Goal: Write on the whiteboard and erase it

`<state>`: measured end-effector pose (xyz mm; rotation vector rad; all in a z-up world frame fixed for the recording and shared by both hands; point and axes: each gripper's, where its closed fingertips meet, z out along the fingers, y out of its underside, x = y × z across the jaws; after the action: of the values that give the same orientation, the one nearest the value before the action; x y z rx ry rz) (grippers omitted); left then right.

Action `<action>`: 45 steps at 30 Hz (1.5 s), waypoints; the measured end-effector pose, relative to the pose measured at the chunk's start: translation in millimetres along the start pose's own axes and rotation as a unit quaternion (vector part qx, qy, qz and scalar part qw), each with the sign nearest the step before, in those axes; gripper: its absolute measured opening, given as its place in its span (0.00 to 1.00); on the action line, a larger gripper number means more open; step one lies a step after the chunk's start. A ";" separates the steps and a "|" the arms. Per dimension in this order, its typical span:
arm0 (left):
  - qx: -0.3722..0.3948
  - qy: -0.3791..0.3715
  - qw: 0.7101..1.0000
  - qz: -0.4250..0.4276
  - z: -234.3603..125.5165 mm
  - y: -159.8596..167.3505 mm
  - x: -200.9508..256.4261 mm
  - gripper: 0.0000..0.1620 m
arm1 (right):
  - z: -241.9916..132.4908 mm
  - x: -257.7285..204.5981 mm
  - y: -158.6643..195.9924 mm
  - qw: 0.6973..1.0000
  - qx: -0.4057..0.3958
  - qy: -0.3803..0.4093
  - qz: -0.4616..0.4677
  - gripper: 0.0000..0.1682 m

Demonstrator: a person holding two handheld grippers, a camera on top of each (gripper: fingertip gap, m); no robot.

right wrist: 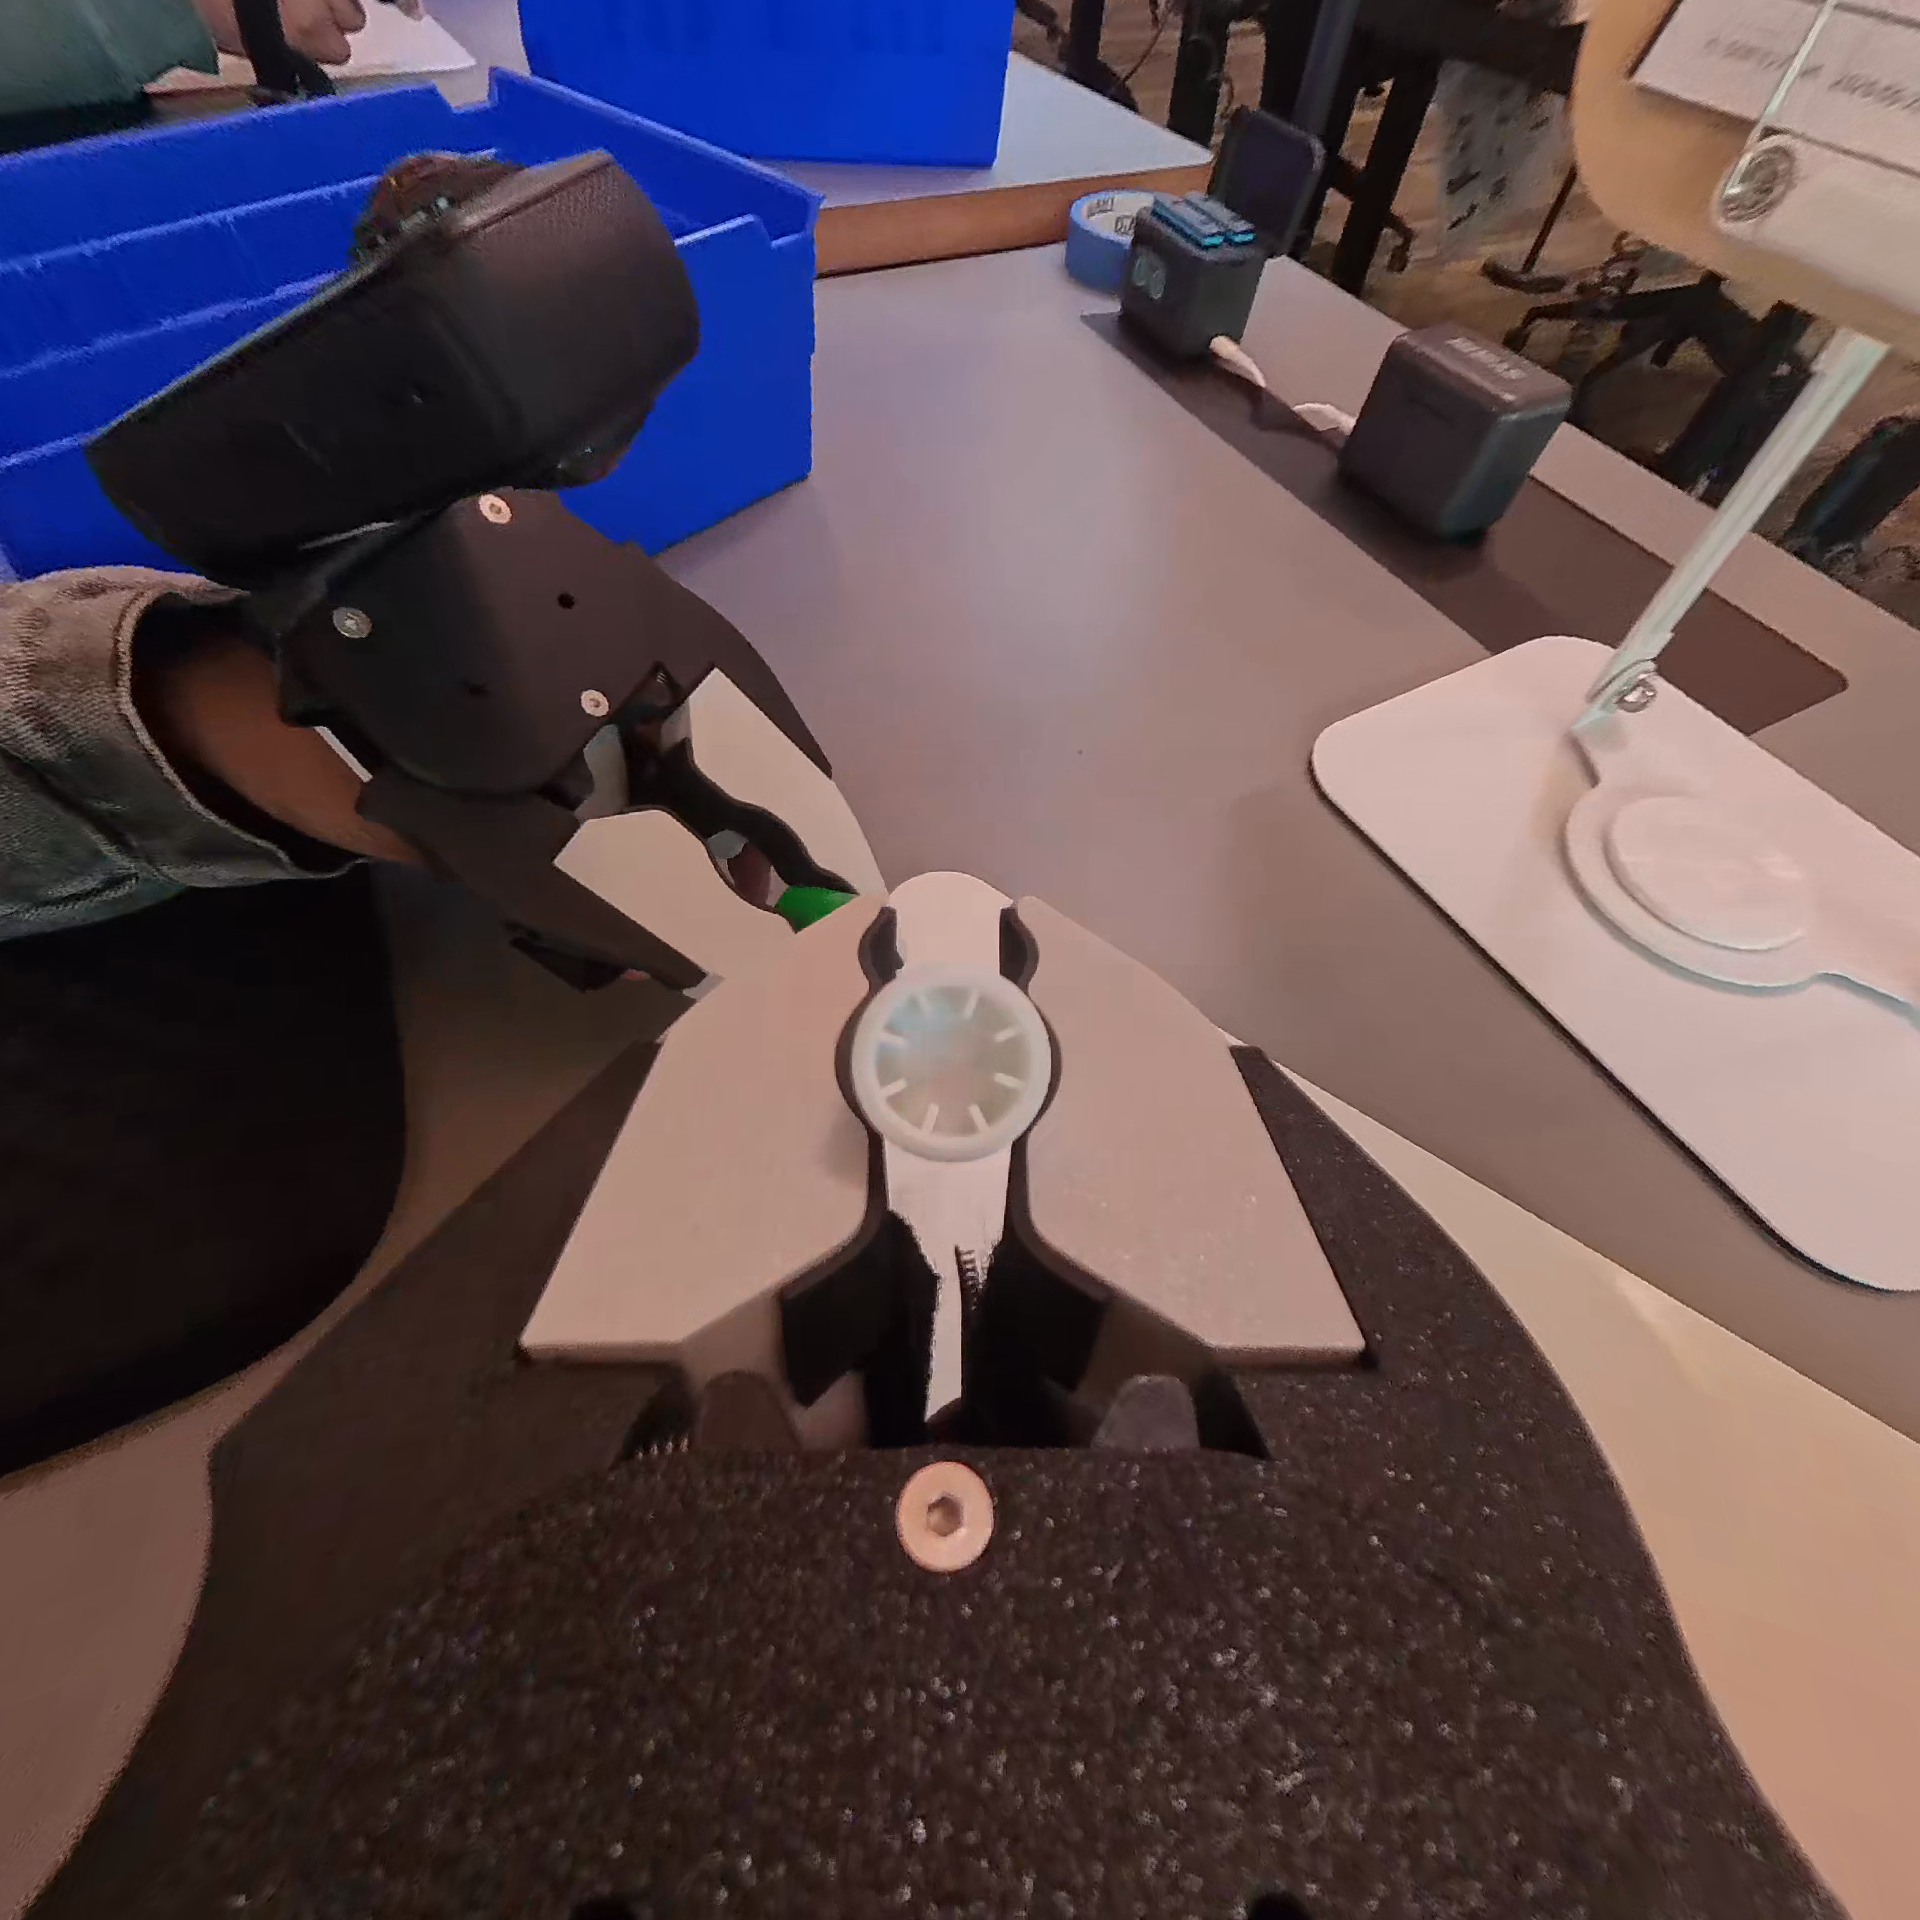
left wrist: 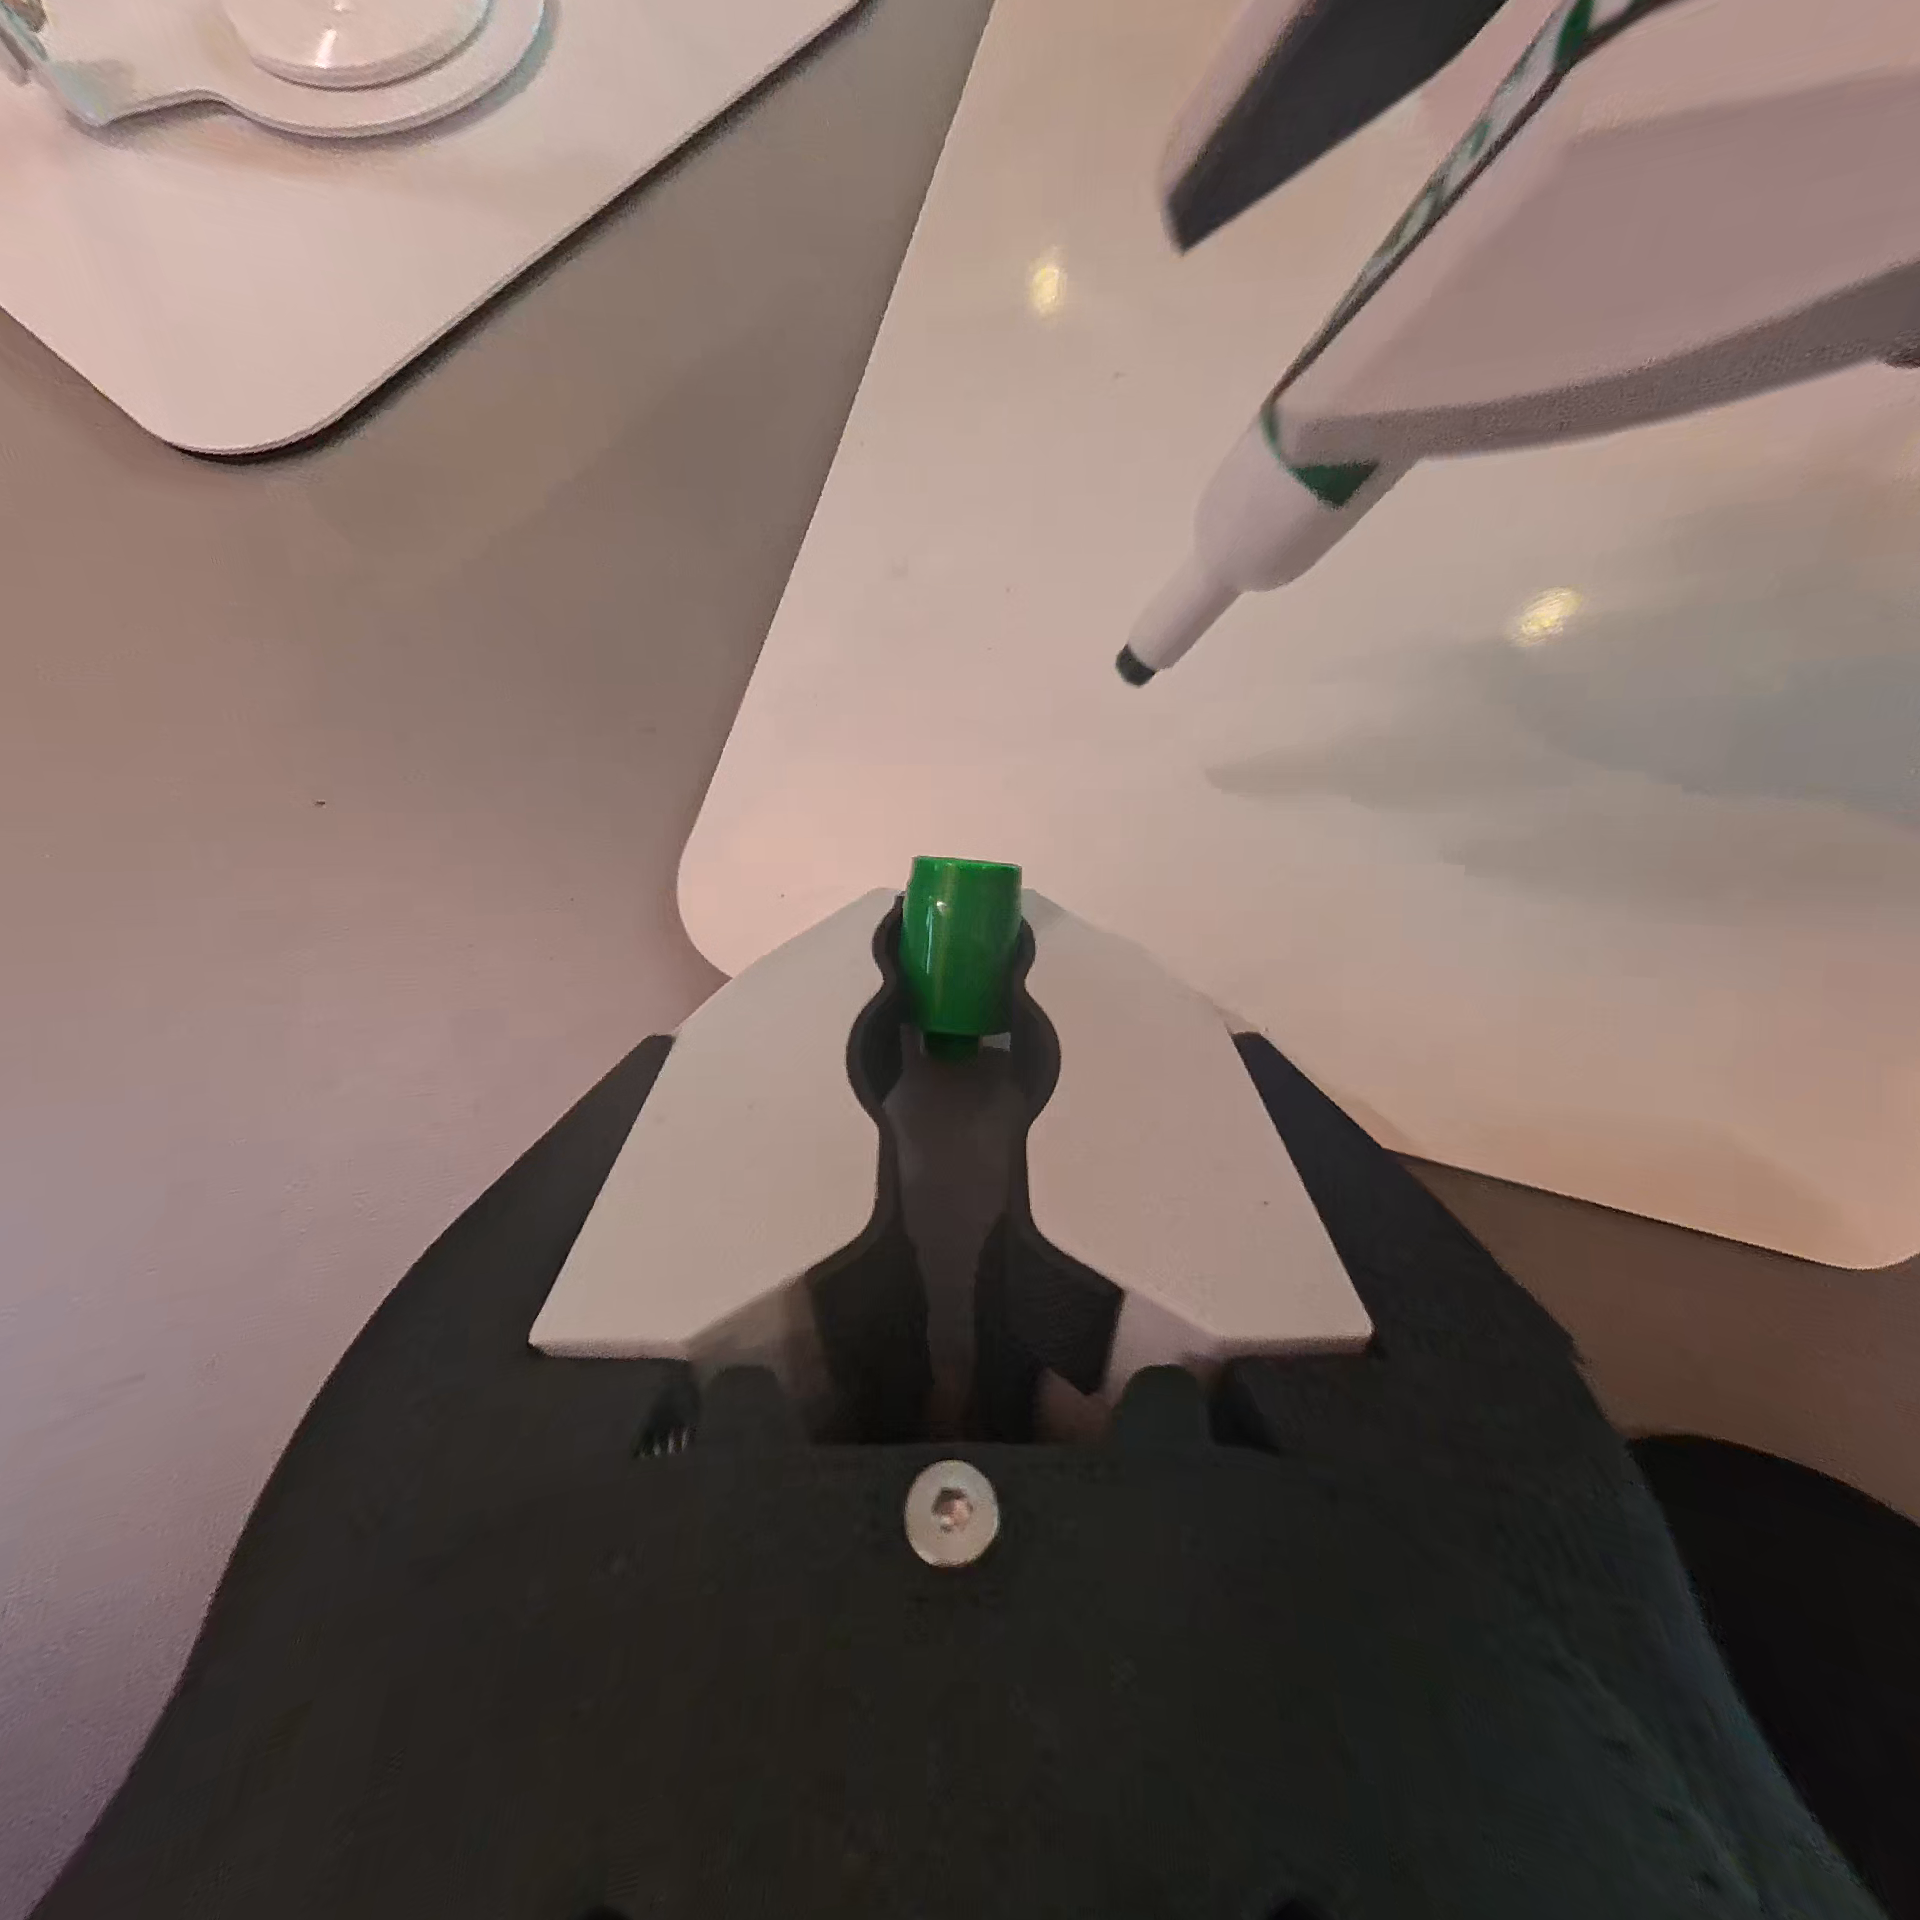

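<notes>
My left gripper (left wrist: 961,914) is shut on a green marker cap (left wrist: 956,951), low over the near-left corner of the white whiteboard (left wrist: 1351,883). My right gripper (right wrist: 945,914) is shut on the white-and-green marker (right wrist: 945,1070), seen end-on in the right wrist view. In the left wrist view the marker (left wrist: 1299,468) slants down from the upper right, its dark uncapped tip (left wrist: 1135,665) just above the blank board. The right gripper (left wrist: 1278,312) shows there too. The left gripper (right wrist: 779,883) with the cap (right wrist: 821,906) sits just left of my right fingertips.
A white stand base with a clear holder (right wrist: 1558,883) lies right of the board, also in the left wrist view (left wrist: 260,260). Blue bins (right wrist: 208,260) stand at the back left. A blue tape roll (right wrist: 1101,234) and dark boxes (right wrist: 1455,436) sit along the far edge. A sleeve (right wrist: 83,748) is at left. About 9 cm separates my left fingertips from my right.
</notes>
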<state>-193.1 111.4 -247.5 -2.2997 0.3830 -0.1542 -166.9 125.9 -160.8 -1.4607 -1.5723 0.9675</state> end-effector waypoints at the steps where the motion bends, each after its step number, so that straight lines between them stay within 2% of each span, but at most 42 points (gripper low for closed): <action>1: -0.001 -0.001 1.000 0.002 0.3 0.6 -0.2 0.10 | 3.5 -1.8 1.8 1.000 -0.007 -0.005 -0.003 0.12; 14: -0.003 -0.006 1.000 -0.001 0.7 1.7 -2.8 0.10 | 27.8 -12.4 23.5 0.998 -0.054 -0.004 -0.012 0.12; 23: -0.004 -0.007 1.000 0.002 0.7 1.7 -2.5 0.10 | -2.8 -48.0 36.2 0.996 -0.084 -0.021 0.002 0.12; 28: -0.003 -0.006 1.000 0.004 0.7 1.6 -2.1 0.10 | 8.4 -21.9 19.7 0.999 -0.037 0.006 0.016 0.12; 35: -0.003 -0.007 1.000 0.007 0.7 1.5 -2.0 0.10 | 28.8 -6.2 23.8 0.999 -0.037 0.010 0.032 0.12; 45: -0.003 -0.006 1.000 0.008 0.6 1.3 -1.4 0.10 | -2.8 -6.4 39.3 0.997 -0.068 0.029 0.034 0.11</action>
<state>-194.6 111.5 -248.8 -2.3024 0.3955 -0.1329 -147.7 121.8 -195.5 -1.6307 -1.5816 0.8627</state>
